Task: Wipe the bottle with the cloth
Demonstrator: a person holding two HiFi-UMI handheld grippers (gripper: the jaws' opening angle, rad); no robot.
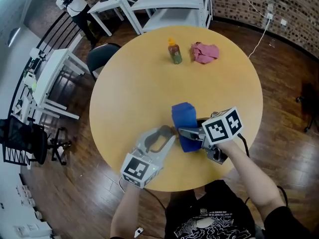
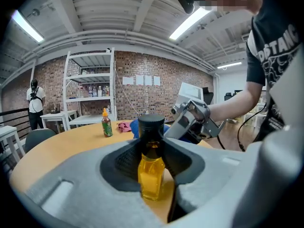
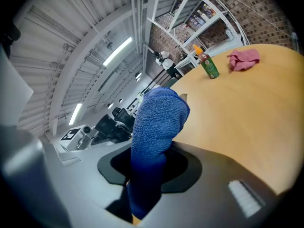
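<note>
Overhead, the left gripper [image 1: 171, 135] and right gripper [image 1: 183, 132] meet near the table's [image 1: 129, 83] front edge at the blue cloth [image 1: 182, 117]; the left gripper view shows that gripper clamping the upright bottle [image 2: 151, 167], and the right gripper view shows its gripper pinching the cloth.

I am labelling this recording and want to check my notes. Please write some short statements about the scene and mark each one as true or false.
1. The left tongs grip a yellow-filled bottle with a black cap. True.
2. The right tongs are empty. False: they are shut on a blue cloth.
3. The green bottle lies on its side. False: it stands upright on the round table.
4. A pink cloth lies beside the green bottle. True.
</note>
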